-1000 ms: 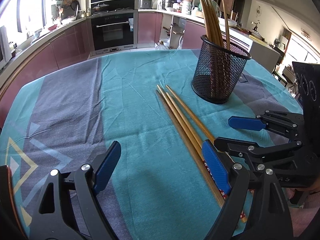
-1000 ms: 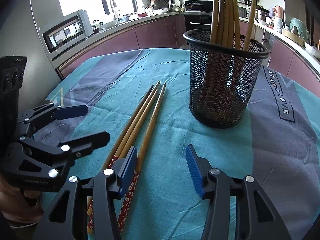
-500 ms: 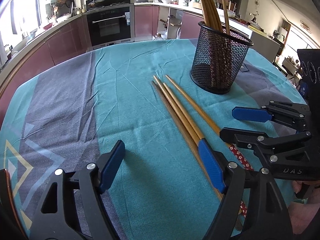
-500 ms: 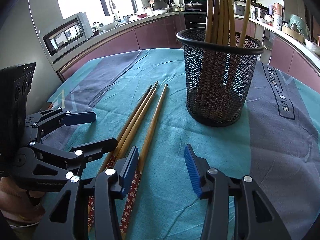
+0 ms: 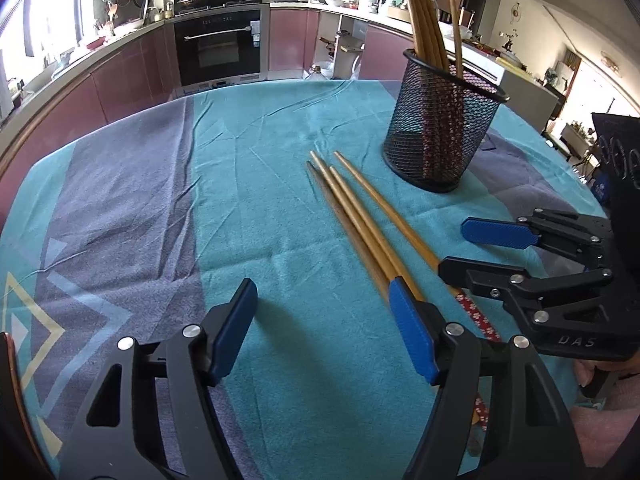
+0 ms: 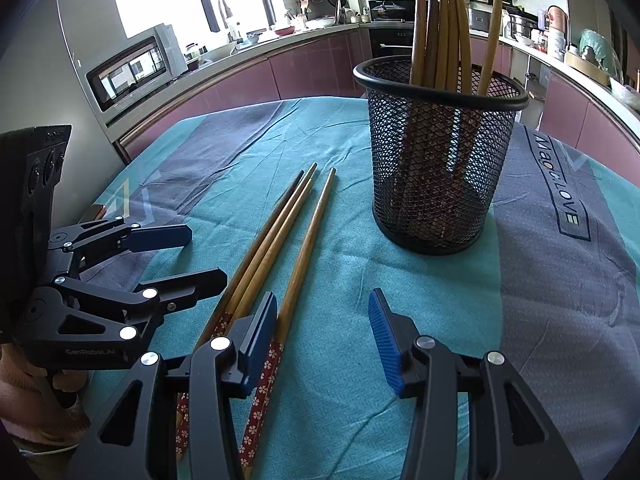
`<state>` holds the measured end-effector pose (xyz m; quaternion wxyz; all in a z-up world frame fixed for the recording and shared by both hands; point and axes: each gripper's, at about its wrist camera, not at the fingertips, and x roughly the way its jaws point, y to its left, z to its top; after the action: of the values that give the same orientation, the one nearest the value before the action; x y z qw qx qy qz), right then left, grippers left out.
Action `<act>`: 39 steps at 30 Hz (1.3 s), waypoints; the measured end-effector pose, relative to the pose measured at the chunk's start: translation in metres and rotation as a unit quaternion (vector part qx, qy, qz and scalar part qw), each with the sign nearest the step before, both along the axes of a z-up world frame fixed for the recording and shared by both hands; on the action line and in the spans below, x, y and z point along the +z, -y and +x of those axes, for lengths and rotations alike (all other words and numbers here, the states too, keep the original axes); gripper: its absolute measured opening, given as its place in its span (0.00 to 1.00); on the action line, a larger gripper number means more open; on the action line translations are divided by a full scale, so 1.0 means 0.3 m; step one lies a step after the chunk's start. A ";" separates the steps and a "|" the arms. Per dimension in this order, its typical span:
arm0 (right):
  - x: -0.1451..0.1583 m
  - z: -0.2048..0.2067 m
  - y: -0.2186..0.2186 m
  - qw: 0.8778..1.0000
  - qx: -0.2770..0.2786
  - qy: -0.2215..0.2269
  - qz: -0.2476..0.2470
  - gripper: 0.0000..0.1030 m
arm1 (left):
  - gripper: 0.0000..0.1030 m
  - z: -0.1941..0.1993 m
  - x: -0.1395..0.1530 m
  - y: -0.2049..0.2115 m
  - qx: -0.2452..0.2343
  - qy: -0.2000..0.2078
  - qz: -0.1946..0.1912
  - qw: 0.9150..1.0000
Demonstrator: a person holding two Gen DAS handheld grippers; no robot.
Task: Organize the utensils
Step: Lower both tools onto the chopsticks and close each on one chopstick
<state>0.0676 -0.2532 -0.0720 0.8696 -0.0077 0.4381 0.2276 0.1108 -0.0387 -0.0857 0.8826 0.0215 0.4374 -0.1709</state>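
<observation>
left gripper (image 5: 324,328): jaws closing, nothing but cloth between the pads
right gripper (image 6: 324,332): jaws apart, grasping nothing
loose chopsticks (image 5: 360,224): flat on the tablecloth (image 5: 260,208), just beside both grippers
mesh holder (image 6: 440,152): upright, more chopsticks inside

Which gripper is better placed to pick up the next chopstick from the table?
Probably the right gripper: its jaws stand open beside the loose chopsticks. The left gripper is as near, but its jaws are closing on nothing.
</observation>
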 end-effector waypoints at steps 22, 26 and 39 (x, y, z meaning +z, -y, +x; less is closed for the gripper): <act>0.006 0.021 -0.029 1.000 0.010 0.004 -0.014 0.44 | 0.43 0.025 -0.003 0.017 -0.021 -0.008 0.018 1.000; 0.005 0.047 -0.063 0.999 0.021 0.007 -0.027 0.38 | 0.42 0.043 -0.004 0.015 -0.017 -0.011 0.019 1.000; -0.005 0.130 -0.115 0.999 0.025 0.011 -0.043 0.08 | 0.20 0.134 -0.010 0.020 0.012 -0.007 0.027 1.000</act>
<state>0.1067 -0.2188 -0.0734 0.8674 -0.0589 0.4372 0.2302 0.1509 -0.0448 -0.0888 0.8807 0.0388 0.4478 -0.1491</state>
